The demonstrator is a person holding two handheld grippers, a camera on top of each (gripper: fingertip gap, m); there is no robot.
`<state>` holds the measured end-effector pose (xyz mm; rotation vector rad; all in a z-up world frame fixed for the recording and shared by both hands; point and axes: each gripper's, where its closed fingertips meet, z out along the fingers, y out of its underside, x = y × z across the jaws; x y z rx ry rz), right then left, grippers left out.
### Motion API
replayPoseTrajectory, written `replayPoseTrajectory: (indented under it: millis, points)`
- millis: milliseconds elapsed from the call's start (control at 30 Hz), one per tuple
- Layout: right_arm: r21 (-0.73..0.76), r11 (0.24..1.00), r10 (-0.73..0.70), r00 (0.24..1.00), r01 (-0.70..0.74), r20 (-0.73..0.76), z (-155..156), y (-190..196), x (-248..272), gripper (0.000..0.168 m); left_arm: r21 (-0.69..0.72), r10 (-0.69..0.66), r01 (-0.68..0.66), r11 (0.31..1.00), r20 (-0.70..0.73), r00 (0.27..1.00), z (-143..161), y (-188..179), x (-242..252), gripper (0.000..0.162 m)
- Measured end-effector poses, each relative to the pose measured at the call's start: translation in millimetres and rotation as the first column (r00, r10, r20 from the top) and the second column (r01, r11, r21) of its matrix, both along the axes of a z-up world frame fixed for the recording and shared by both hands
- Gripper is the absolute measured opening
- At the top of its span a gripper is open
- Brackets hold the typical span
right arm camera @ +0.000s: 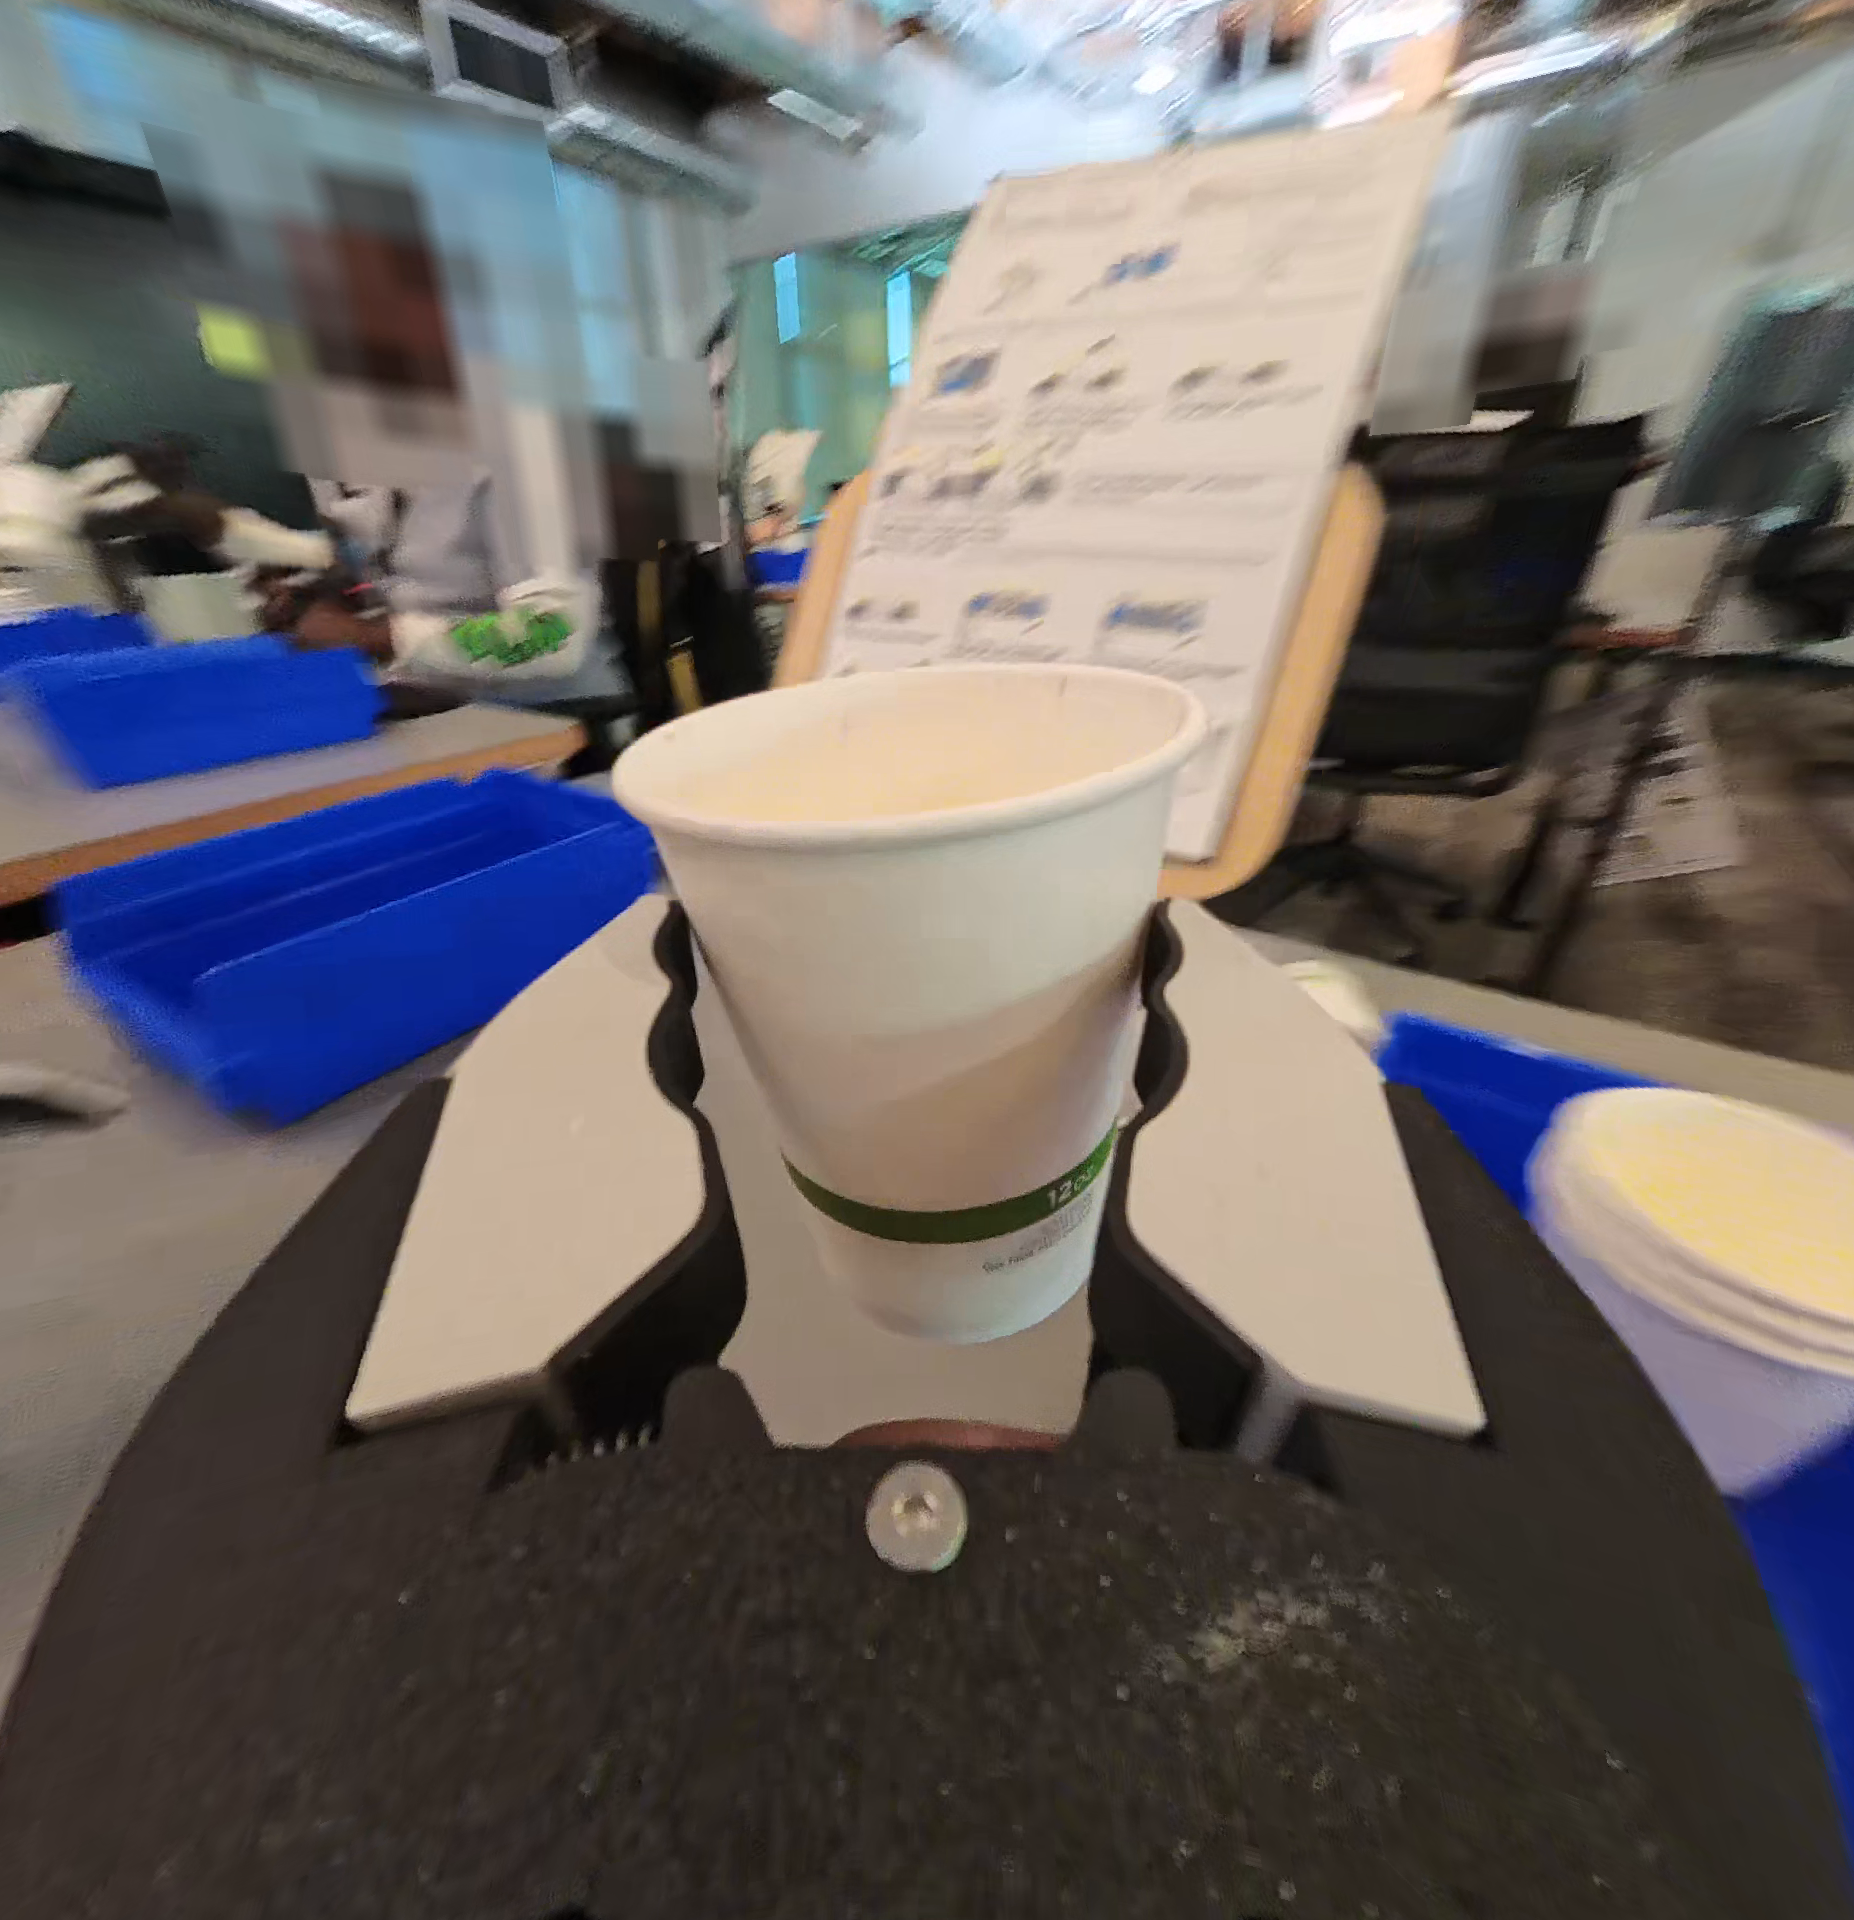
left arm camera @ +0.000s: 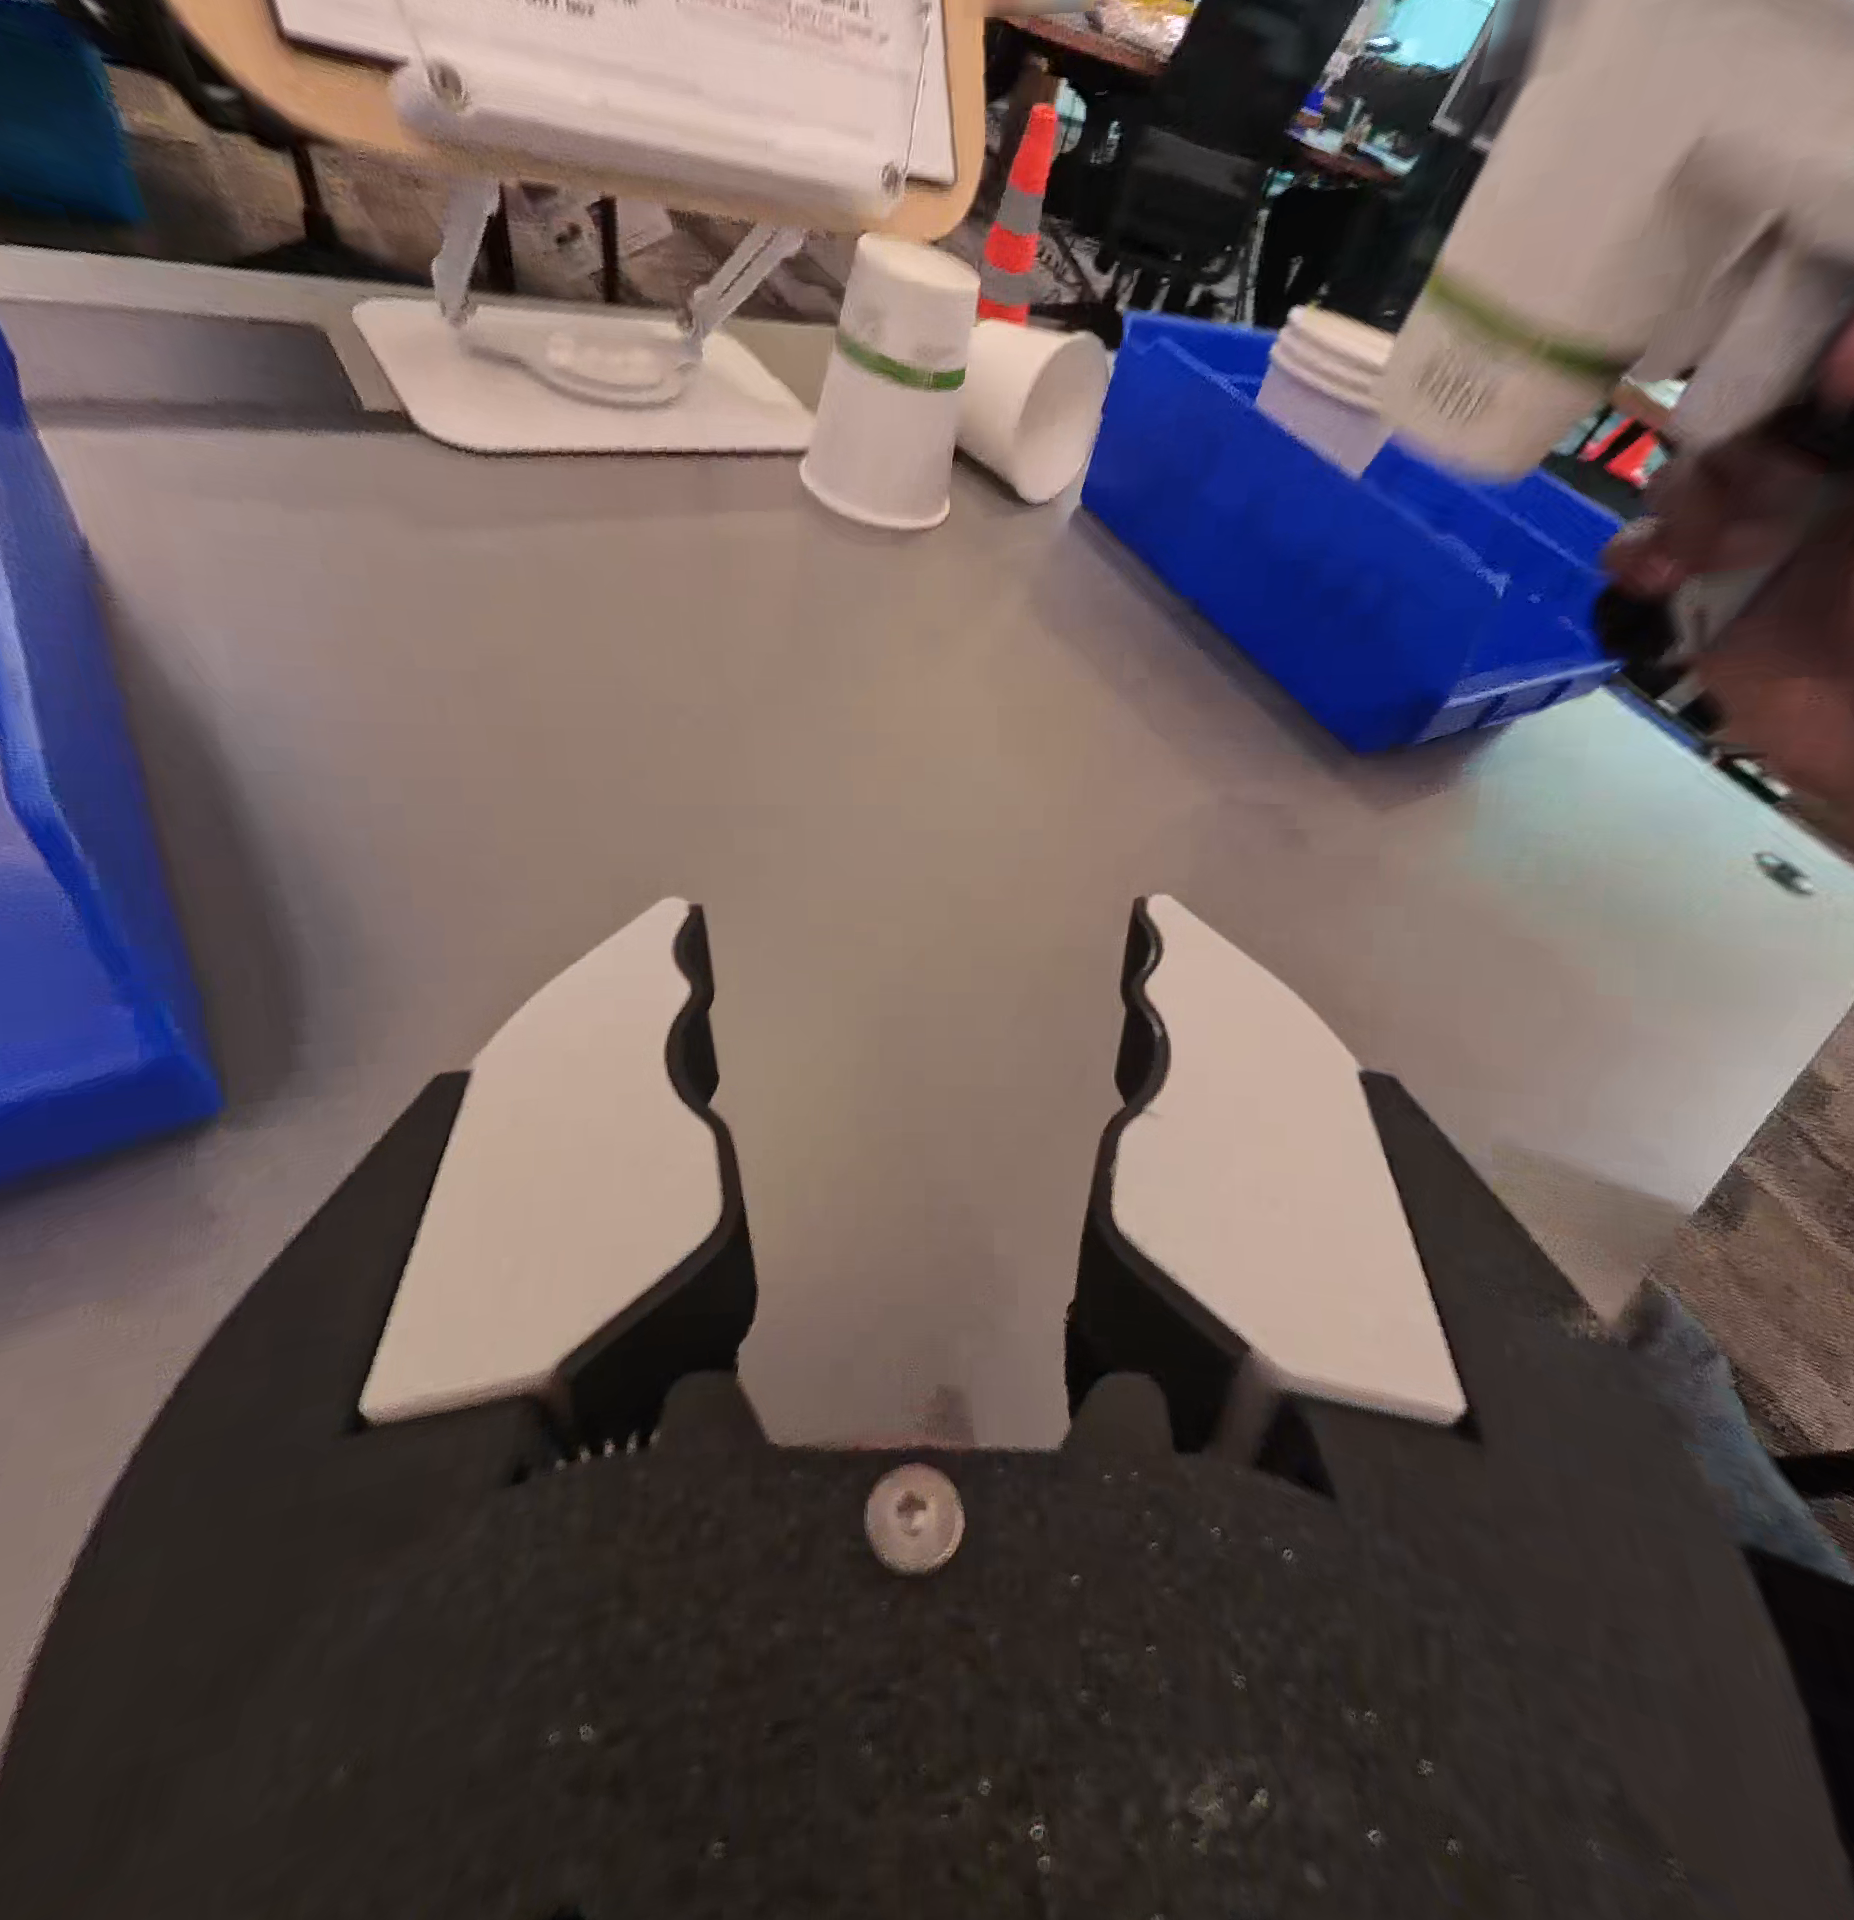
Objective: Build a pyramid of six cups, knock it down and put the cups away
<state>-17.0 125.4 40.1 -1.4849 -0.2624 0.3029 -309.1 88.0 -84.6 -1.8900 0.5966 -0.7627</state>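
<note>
Cups are the subject, and the nearest one, a white paper cup (right arm camera: 923,997) with a green band near its base, is held mouth-up and slightly tilted in the right gripper (right arm camera: 918,935), whose jaws are closed against its lower wall. Just to the right of it and lower, a nested stack of cups (right arm camera: 1723,1236) stands mouth-up in a blue bin (right arm camera: 1463,1070). On that relation the coming move seems to turn: the held cup's long axis is near vertical, roughly matching the stack's, so it would probably only need to be carried right and lowered in. The left gripper (left arm camera: 918,914) is seen empty, its jaws set wide apart, held low over the bare grey table (left arm camera: 902,727). Farther off, straight ahead of it and slightly right, an upside-down cup (left arm camera: 892,395) stands on its rim, with a cup on its side (left arm camera: 1037,416) touching it or just beside it, mouth towards the camera. These two are nearer the left gripper than the right. The blue bin is seen again to their right, where the held cup appears heavily blurred, so its exact height above the stack cannot be told. A second blue bin (left arm camera: 61,831) lies at the far left. Behind everything, an instruction board (left arm camera: 632,94) is propped on a stand, with an orange cone (left arm camera: 1016,229) beyond the table.
</note>
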Motion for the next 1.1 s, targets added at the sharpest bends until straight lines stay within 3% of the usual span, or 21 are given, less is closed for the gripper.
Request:
replayPoseTrajectory:
  millis: [167,233,367,500,767,1100]
  points:
    - [0.076,0.957,-0.285,0.955,0.279,0.084,33,39,110,0.081,-0.023,-0.055,0.058,0.998,0.099,0.994,-15,-23,10,0.073]
    - [0.061,0.938,-0.346,0.932,0.341,0.111,29,64,145,0.081,-0.056,-0.124,0.132,0.990,0.125,0.984,-13,-30,18,0.075]
    - [0.002,0.907,-0.420,0.903,0.422,0.092,3,104,193,0.081,-0.020,-0.132,0.134,0.991,0.083,0.988,-14,-31,16,0.074]
    - [-0.087,0.909,-0.408,0.913,0.407,0.009,-21,126,205,0.081,-0.006,-0.137,0.138,0.990,0.066,0.988,-14,-33,15,0.073]
    - [-0.286,0.882,-0.359,0.928,0.373,0.104,-58,138,200,0.081,-0.002,-0.150,0.150,0.989,0.020,0.989,-20,-33,16,0.074]
    - [-0.262,0.902,-0.334,0.940,0.342,0.078,-42,134,201,0.080,-0.003,-0.176,0.176,0.984,0.007,0.984,-23,-38,22,0.074]
